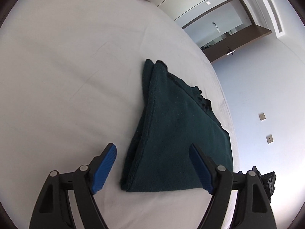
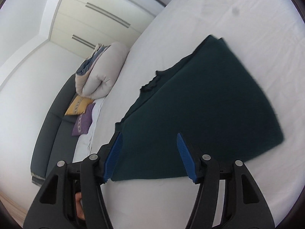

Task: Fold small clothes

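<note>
The dark green soft cloth [image 1: 171,133] lies folded flat on the white bed sheet [image 1: 66,76], close to the bed's edge. The left gripper [image 1: 152,168] has its blue fingers [image 1: 104,168] spread apart over the cloth's near corner, holding nothing. The right gripper [image 2: 150,156] is also spread wide above the cloth [image 2: 200,105], not pinching it. A rolled beige blanket [image 2: 103,72] sits far back.

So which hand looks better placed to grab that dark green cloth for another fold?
Probably the left gripper: its open jaws straddle the near corner of the dark green cloth. The right gripper, also open, hovers over a flat edge with no corner between its fingers.
</note>
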